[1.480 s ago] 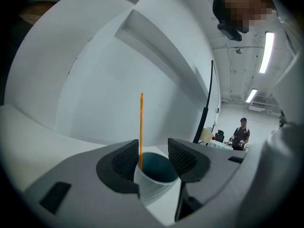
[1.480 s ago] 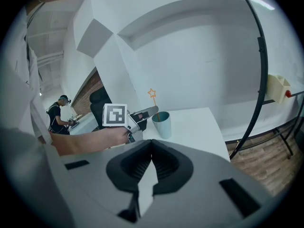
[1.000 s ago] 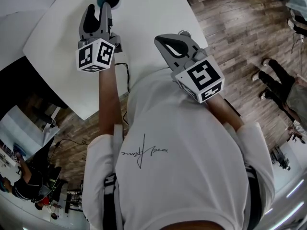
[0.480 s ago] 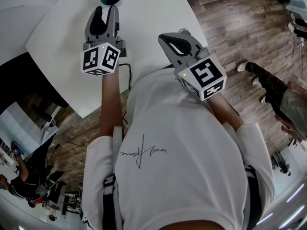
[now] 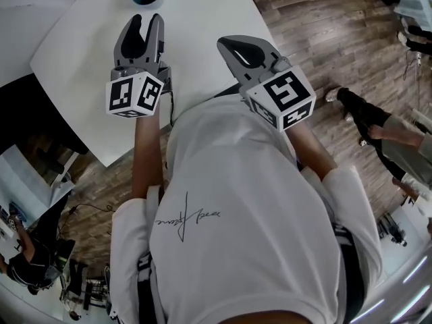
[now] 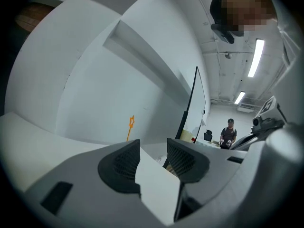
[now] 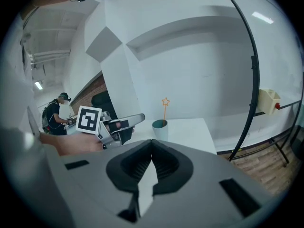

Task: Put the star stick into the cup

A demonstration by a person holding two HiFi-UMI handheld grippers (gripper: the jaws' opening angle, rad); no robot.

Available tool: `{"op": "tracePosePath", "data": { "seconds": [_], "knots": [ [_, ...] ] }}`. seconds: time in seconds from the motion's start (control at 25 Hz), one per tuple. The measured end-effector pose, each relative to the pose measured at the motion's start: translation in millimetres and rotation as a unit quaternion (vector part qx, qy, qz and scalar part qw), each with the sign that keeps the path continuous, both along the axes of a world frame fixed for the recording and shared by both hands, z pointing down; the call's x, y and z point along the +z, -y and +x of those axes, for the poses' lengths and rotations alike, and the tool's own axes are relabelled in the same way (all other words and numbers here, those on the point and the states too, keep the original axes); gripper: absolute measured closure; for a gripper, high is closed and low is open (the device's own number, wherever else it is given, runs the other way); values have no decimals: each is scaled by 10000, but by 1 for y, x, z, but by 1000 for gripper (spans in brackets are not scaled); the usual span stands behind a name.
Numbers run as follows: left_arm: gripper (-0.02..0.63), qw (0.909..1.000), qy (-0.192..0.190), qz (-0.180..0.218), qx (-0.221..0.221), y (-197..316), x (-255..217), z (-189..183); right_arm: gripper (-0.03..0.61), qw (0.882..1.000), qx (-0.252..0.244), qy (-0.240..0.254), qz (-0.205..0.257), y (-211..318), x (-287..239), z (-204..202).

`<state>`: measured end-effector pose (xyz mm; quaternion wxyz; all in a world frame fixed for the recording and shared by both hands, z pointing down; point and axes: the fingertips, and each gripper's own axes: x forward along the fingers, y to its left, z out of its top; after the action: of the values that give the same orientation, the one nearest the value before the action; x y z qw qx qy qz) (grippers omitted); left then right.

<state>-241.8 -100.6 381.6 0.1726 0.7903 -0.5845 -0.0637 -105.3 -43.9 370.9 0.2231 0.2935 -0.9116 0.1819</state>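
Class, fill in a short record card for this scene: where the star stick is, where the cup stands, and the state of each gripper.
Star stick: standing in the cup, star at the top
Cup: teal, on the white table, ahead of both grippers
Left gripper: jaws apart and closing, nothing between them
Right gripper: jaws together, nothing held
Task state: stick already in the cup

White table (image 5: 202, 19) — wooden floor (image 5: 324, 39) beyond
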Motion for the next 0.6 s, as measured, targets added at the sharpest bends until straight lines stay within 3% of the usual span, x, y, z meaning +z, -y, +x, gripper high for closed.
{"op": "tracePosePath", "data": {
  "seconds": [0.24,0.6],
  "knots": [
    [459,9999,86,-20,54,-19,-9,8,571,10000,-14,70,50,5,-7,11],
    [514,9997,229,56,95,-60,-17,3,572,9990,-381,133,185,-6,-10,-4]
  ]
}}
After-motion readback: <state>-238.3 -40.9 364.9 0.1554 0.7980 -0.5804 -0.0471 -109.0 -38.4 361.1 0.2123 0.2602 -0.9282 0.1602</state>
